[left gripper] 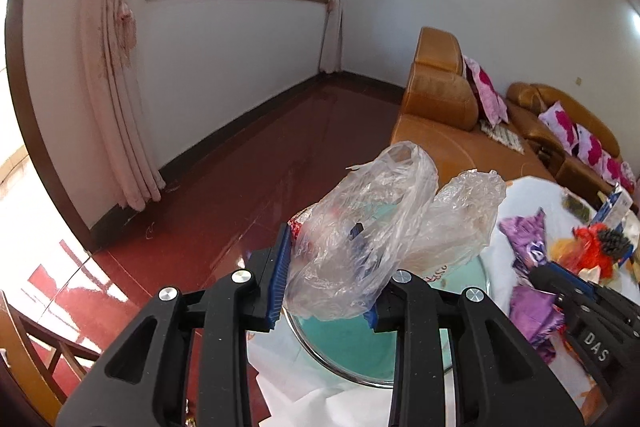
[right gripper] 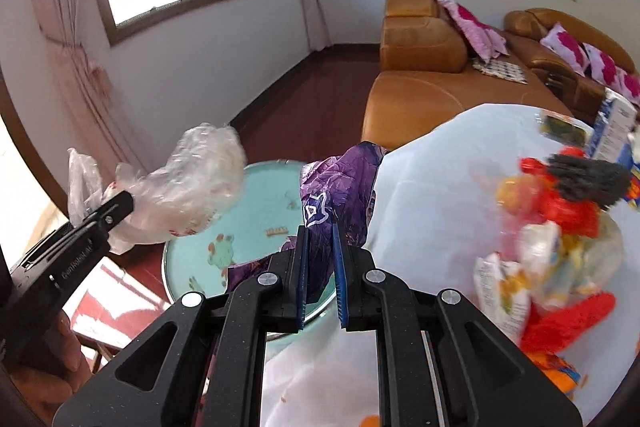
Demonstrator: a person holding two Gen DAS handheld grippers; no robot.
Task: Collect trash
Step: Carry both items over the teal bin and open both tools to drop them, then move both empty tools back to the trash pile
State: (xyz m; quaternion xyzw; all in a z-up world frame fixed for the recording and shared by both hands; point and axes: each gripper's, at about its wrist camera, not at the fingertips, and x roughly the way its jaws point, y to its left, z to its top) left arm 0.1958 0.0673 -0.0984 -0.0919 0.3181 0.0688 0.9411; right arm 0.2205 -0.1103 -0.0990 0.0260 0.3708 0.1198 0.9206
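My left gripper [left gripper: 326,291] is shut on a crumpled clear plastic bag [left gripper: 360,227], which bulges up from between its blue pads. In the right wrist view the same bag [right gripper: 192,187] hangs from the left gripper [right gripper: 120,205] at the left. My right gripper [right gripper: 321,267] is shut on a purple foil wrapper [right gripper: 340,187], which sticks out past its fingertips. In the left wrist view the right gripper [left gripper: 540,273] shows at the right edge with the purple wrapper [left gripper: 528,251]. Both grippers hover over a round teal surface [right gripper: 248,211] with a shiny rim.
A white cloth [right gripper: 432,207] covers the table at the right. On it lies a blurred heap of red, orange and yellow wrappers [right gripper: 560,227] beside a blue-and-white box [right gripper: 614,131]. An orange sofa [right gripper: 420,95] with pink cushions stands behind. The floor [left gripper: 240,187] is dark red.
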